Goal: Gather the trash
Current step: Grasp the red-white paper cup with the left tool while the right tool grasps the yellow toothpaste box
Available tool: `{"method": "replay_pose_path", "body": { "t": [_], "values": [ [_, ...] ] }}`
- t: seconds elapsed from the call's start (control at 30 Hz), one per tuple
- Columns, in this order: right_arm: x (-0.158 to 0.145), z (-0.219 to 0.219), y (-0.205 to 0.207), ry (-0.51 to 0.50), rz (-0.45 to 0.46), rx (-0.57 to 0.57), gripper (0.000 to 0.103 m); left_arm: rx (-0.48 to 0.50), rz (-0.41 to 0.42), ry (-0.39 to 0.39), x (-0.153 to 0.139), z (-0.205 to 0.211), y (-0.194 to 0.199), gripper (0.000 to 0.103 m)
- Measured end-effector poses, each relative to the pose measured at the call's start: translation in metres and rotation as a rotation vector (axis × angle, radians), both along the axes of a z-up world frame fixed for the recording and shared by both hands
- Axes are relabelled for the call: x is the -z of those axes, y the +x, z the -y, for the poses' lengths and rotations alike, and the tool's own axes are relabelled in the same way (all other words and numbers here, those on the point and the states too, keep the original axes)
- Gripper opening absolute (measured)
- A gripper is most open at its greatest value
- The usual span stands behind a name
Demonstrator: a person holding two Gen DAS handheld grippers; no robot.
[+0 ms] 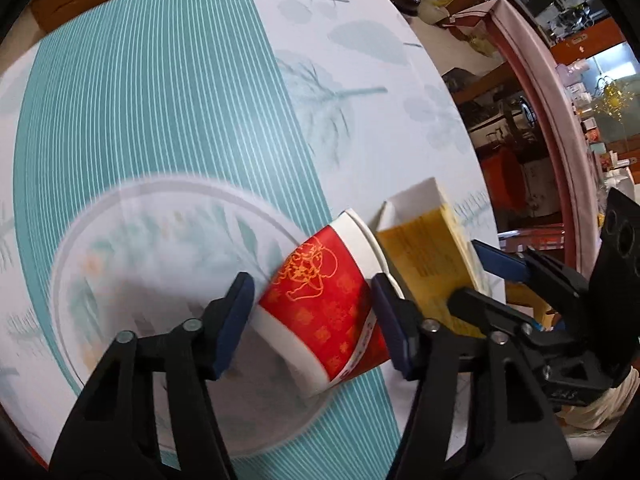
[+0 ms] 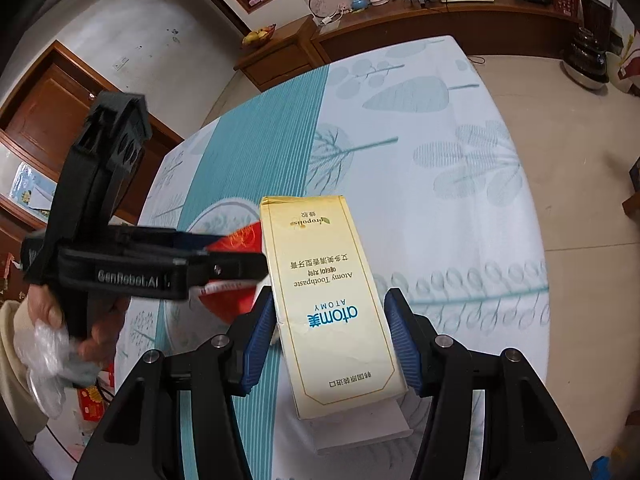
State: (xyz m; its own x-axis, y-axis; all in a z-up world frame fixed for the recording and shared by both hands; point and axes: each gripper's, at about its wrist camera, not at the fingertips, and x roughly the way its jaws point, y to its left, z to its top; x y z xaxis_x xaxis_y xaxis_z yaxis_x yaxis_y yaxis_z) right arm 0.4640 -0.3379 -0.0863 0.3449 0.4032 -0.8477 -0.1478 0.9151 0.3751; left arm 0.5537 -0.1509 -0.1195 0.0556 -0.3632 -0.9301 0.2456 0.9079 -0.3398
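The left gripper (image 1: 314, 308) is clamping a red paper cup (image 1: 324, 304) between its blue pads, one pad pressing on each side of the cup wall. The cup is tilting, with its white rim pointing up and away toward the right and its base toward the camera; whether anything is lying inside it cannot be told. It is hanging above a pale plate (image 1: 132, 256) printed with leaves, which is sitting on the tabletop (image 1: 160, 100) with its teal-striped and leaf-patterned cloth.

The right gripper (image 2: 330, 338) is holding a yellow Atomy toothpaste box (image 2: 328, 304). Its left pad is touching the box's edge, while the right pad is sitting just beside the other edge with a thin sliver of gap showing, so a firm clamp cannot be confirmed. The box's long axis is running straight along the fingers, away from the camera, with its printing reading upside down. Its near end is standing open, a white flap sticking out below. In the left wrist view the box's far end (image 1: 424, 236) is also gaping open, showing a white interior with nothing visible in it, and it is lying just beside the cup's rim.

In the right wrist view the left gripper is crossing in front of the cup, hiding most of it. A wooden sideboard (image 2: 440, 20) carrying electronics is standing beyond the tabletop.
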Motion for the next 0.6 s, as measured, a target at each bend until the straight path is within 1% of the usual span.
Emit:
{"method": "replay_pose_path", "body": {
  "t": [0.13,0.2,0.23,0.27,0.33,0.43,0.6],
  "values": [
    [0.001,-0.003,-0.022,0.006,-0.016,0.002,0.055,-0.049,-0.032,-0.053,0.000,-0.010,-0.034,0.045],
    [0.002,-0.005,-0.036,0.013,-0.026,0.003,0.055,-0.077,-0.043,-0.060,-0.001,-0.015,-0.054,0.043],
    [0.002,-0.005,-0.036,0.013,-0.026,0.003,0.055,-0.084,-0.042,-0.061,-0.003,-0.016,-0.065,0.042],
    [0.002,-0.007,-0.049,0.012,-0.026,0.006,0.055,-0.087,-0.044,-0.061,-0.005,-0.016,-0.076,0.042],
    [0.002,-0.009,-0.059,0.015,-0.027,0.012,0.054,-0.081,-0.055,-0.067,-0.005,-0.019,-0.094,0.042],
    [0.003,-0.012,-0.073,0.014,-0.024,0.021,0.054,-0.058,-0.071,-0.085,-0.003,-0.021,-0.113,0.042],
    [0.000,-0.022,-0.092,0.010,-0.011,0.014,0.054,-0.016,-0.074,-0.095,-0.004,-0.015,-0.138,0.041]
  ]
}}
